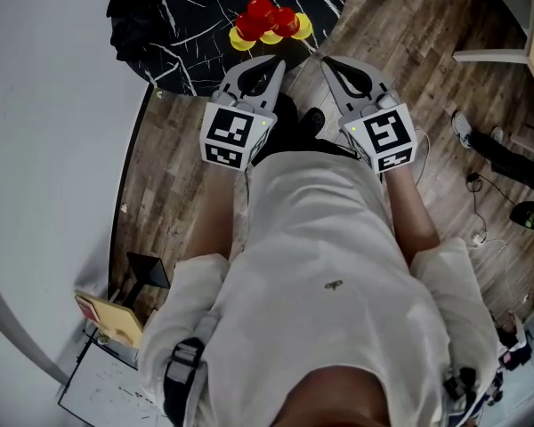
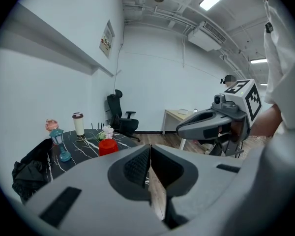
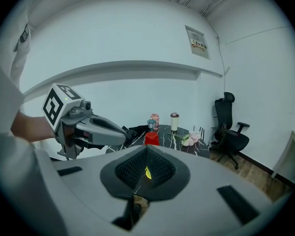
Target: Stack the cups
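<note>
Your white shirt (image 1: 320,265) fills the near field of the head view, with both forearms extended forward from it. At far left, a white wall (image 1: 44,149) bounds the round black marbled table (image 1: 187,25) on that side. A cluster of red and yellow cups (image 1: 269,23) sits at the table's near edge, just ahead of both gripper tips but apart from them. Your left gripper (image 1: 279,62) is clenched with nothing between its jaws. Its own view shows the pads meeting, with a red cup (image 2: 108,146) beyond on the tabletop. Your right gripper (image 1: 324,62) is likewise clenched and empty — a sliver of a yellow cup (image 3: 147,172) shows past its pads. The two tips sit near each other, not touching. To the right, bare wood floor (image 1: 427,60) gives open room — up to the cables (image 1: 477,229) near the far edge.
</note>
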A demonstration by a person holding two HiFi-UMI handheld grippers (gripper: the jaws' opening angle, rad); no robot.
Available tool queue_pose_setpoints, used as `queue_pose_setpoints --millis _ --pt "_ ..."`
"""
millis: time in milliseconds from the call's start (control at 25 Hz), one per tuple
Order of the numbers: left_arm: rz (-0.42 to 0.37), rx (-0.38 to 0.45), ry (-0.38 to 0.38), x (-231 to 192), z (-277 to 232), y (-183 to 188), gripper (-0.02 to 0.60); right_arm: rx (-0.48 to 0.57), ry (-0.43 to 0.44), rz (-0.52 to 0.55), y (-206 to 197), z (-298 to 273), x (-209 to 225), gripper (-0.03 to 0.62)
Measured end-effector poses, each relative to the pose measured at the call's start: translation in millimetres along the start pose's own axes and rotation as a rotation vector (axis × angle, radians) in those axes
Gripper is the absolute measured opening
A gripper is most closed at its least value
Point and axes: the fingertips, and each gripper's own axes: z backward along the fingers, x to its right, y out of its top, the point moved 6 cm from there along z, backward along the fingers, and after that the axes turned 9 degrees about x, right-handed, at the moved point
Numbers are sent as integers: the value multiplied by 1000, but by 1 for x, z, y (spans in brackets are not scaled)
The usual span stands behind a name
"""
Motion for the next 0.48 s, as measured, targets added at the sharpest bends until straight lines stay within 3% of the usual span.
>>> queue_pose_setpoints --millis 480 --pt "17 1 11 -4 1 0 8 -23 1 -18 -2 -1 0 3"
